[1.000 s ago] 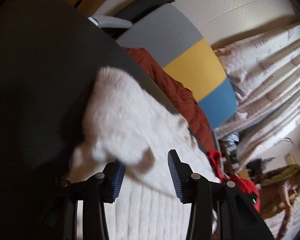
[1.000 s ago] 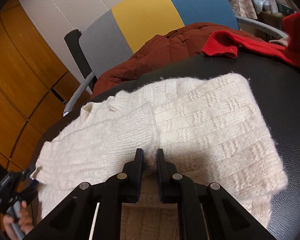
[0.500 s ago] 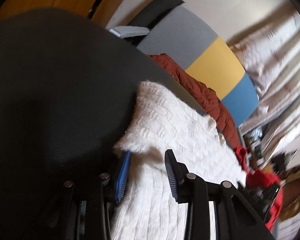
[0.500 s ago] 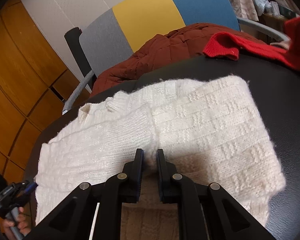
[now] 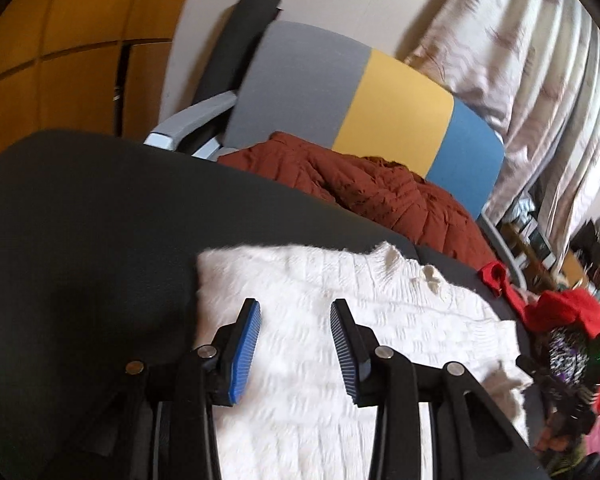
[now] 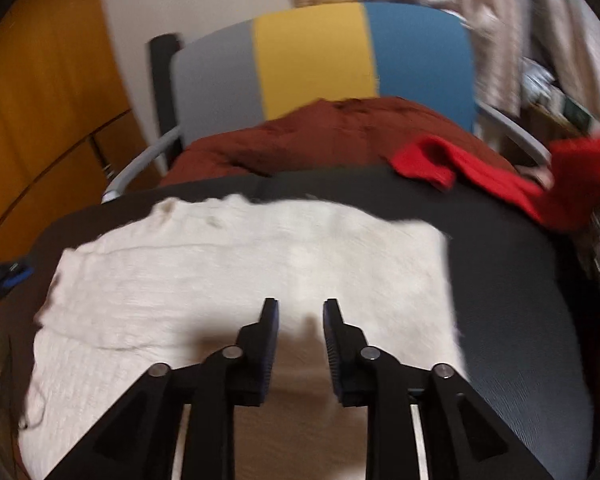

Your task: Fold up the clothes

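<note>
A white knit sweater [image 5: 320, 292] lies flat on the black table [image 5: 80, 220], with both sleeves folded in over its body. My left gripper [image 5: 295, 307] is open and empty just above the sweater's left part. In the right wrist view the sweater [image 6: 228, 264] fills the middle. My right gripper [image 6: 300, 304] is open and empty above the sweater's near middle. The left gripper shows at that view's left edge [image 6: 4, 276].
A red garment [image 6: 500, 176] lies at the table's far right, also in the left wrist view [image 5: 556, 312]. A rust-brown quilted jacket [image 6: 320, 132] lies on the grey, yellow and blue chair [image 6: 320, 56] behind the table. Curtains [image 5: 540, 60] hang at the right.
My right gripper has let go of the sleeve fold and opened. My left gripper has laid its sleeve down and swung round to face the chair. The sweater now lies flatter.
</note>
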Action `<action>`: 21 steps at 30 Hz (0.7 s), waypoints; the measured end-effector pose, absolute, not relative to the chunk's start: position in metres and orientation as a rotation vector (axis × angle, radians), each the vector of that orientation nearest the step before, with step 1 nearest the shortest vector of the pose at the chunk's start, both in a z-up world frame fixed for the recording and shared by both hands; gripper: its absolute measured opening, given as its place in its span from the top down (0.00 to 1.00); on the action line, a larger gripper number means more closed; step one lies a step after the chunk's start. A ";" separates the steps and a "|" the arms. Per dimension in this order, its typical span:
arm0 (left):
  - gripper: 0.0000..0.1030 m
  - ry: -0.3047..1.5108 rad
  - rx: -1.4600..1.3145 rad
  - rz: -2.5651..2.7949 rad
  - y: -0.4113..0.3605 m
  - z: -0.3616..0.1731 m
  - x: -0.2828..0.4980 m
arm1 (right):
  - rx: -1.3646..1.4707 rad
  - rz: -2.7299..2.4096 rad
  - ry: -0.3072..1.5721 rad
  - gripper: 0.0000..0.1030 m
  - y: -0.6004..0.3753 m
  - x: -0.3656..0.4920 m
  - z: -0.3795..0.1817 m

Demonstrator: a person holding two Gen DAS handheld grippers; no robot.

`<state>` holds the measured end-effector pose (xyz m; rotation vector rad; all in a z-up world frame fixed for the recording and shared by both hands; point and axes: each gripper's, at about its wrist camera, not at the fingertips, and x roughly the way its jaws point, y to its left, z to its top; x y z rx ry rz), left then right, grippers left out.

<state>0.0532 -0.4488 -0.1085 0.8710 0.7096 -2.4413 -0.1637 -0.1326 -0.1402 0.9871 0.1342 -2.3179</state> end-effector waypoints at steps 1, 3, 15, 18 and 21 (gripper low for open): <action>0.64 0.688 0.892 -2.437 -0.448 -0.112 0.044 | 0.977 -2.302 0.161 0.75 -0.142 -0.165 -0.141; 0.64 0.660 0.943 -2.414 -0.447 -0.126 0.035 | 0.981 -2.272 0.224 0.75 -0.163 -0.170 -0.150; 0.62 0.516 1.004 -2.377 -0.449 -0.174 -0.004 | 0.947 -2.298 0.335 0.75 -0.185 -0.195 -0.182; 0.62 0.454 1.005 -2.372 -0.449 -0.176 -0.029 | 0.954 -2.314 0.333 0.74 -0.193 -0.216 -0.183; 0.62 0.392 1.015 -2.357 -0.451 -0.176 -0.051 | 0.961 -2.331 0.345 0.74 -0.200 -0.232 -0.182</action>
